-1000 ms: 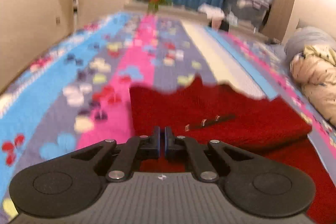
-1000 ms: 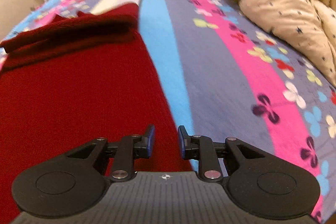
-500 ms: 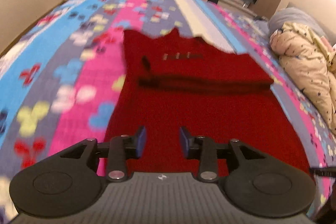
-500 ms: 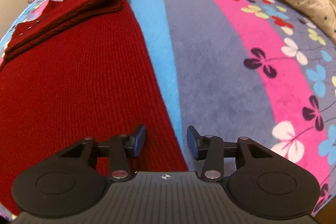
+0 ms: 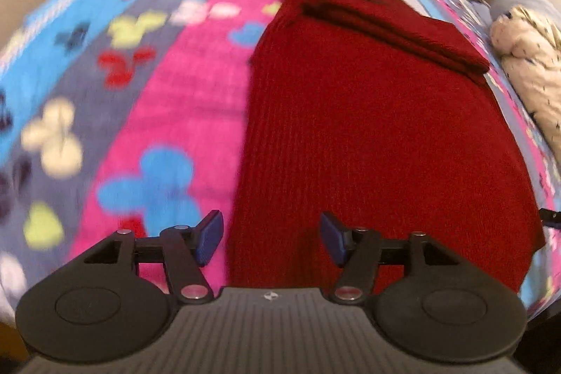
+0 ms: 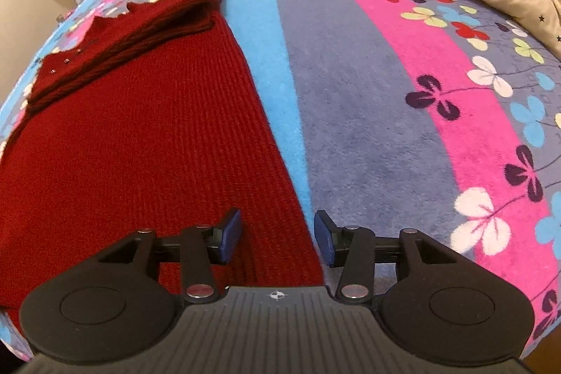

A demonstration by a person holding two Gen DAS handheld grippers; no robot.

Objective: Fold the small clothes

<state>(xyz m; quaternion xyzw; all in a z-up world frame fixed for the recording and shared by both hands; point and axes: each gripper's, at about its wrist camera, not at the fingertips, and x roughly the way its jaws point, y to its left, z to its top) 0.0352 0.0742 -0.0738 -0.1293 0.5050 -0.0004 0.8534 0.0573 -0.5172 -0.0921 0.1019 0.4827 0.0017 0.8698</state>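
Left wrist shows our left tongs (image 5: 268, 237) wide over the red sweater's (image 5: 368, 135) left edge; right tongs (image 6: 277, 235) wide over its right edge.

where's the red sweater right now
The red sweater lies flat on the floral bedspread, far end folded over, its near corners ahead of the open left gripper and right gripper.

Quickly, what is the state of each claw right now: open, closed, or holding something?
Left claw: open, holding nothing, over the left edge of the red sweater.
Right claw: open, holding nothing, over the sweater's right edge.
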